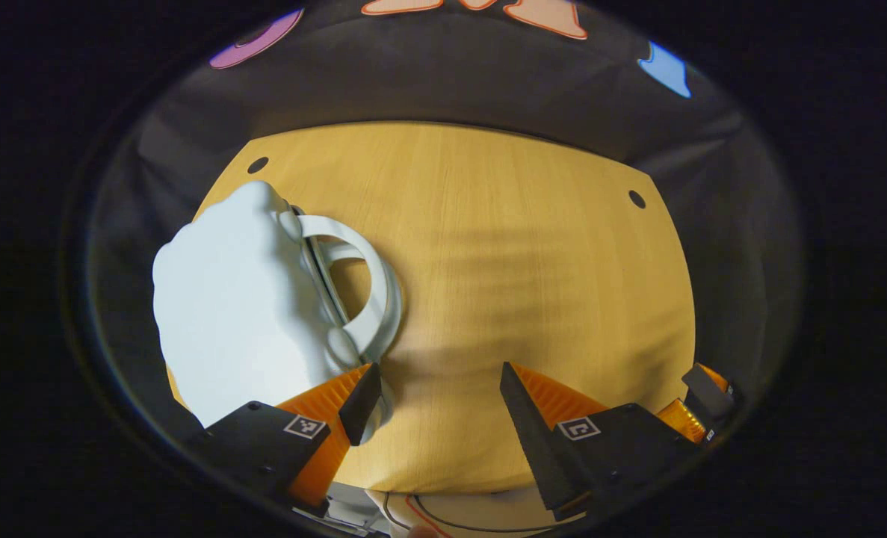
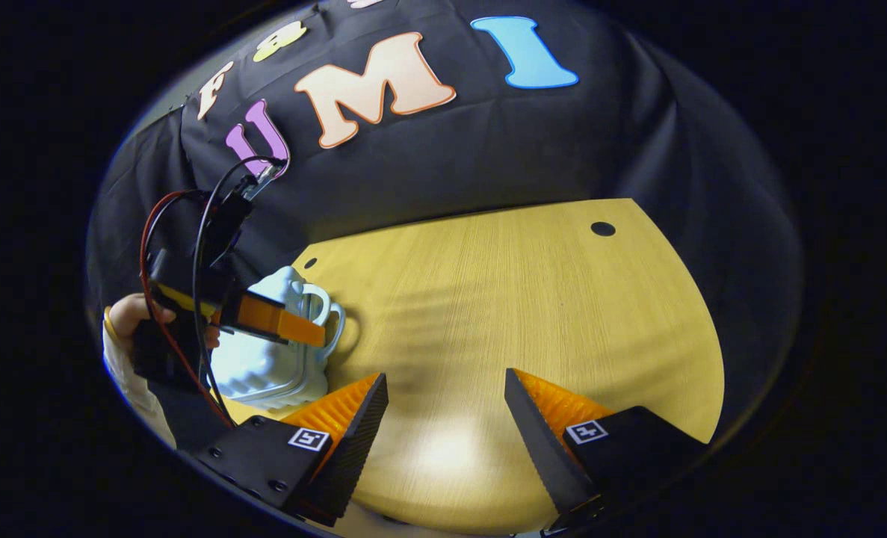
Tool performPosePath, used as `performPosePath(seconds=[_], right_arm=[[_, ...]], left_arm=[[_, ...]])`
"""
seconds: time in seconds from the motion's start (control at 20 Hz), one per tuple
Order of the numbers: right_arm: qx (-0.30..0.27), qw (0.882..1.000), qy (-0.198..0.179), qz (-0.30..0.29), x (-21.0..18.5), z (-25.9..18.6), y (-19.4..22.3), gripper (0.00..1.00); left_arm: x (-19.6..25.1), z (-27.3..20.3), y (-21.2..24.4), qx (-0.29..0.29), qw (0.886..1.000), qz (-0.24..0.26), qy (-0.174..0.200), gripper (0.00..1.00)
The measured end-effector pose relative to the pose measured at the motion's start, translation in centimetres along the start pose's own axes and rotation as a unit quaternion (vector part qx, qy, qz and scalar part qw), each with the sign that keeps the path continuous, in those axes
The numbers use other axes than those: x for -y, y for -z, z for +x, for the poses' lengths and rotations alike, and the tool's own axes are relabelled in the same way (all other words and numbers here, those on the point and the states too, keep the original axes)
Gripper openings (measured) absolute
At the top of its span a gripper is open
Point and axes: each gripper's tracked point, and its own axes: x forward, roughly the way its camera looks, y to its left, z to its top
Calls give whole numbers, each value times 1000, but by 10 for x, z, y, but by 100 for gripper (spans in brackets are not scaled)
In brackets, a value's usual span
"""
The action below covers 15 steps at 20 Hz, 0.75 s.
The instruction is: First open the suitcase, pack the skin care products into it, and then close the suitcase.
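both pairs of fingers stand spread wide with nothing between them: the left gripper (image 1: 437, 403) hangs over the pale yellow wooden tabletop (image 1: 533, 284) just beside the small white scalloped plastic suitcase (image 1: 241, 299), and the right gripper (image 2: 447, 411) hovers over bare wood nearer the table's middle. in the right gripper view the left gripper (image 2: 294, 325) sits above the suitcase (image 2: 271, 351), at the table's near left edge, with a hand (image 2: 125, 317) behind it. the case looks closed, its two halves together, and no skin care products are visible. judging from this, the risk is that such a light case slides or tips off the nearby edge if one finger pries at the seam while nothing steadies it. its looped white carry handle (image 1: 365, 291) points toward the table's centre, and the case's long axis appears to run roughly along the table's left edge.
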Motion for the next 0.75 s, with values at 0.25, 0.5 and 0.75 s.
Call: performPosePath(seconds=[0.25,0.5,0.75], right_arm=[[18,1000,15,2,-19,-26,10,98],[34,999,39,6,-39,-47,25,99],[53,997,54,3,-55,-59,28,98]], left_arm=[[-1,-36,37,13,1000,19,18,96],[-22,-52,66,19,999,32,26,96],[-39,-55,78,22,999,35,33,96]])
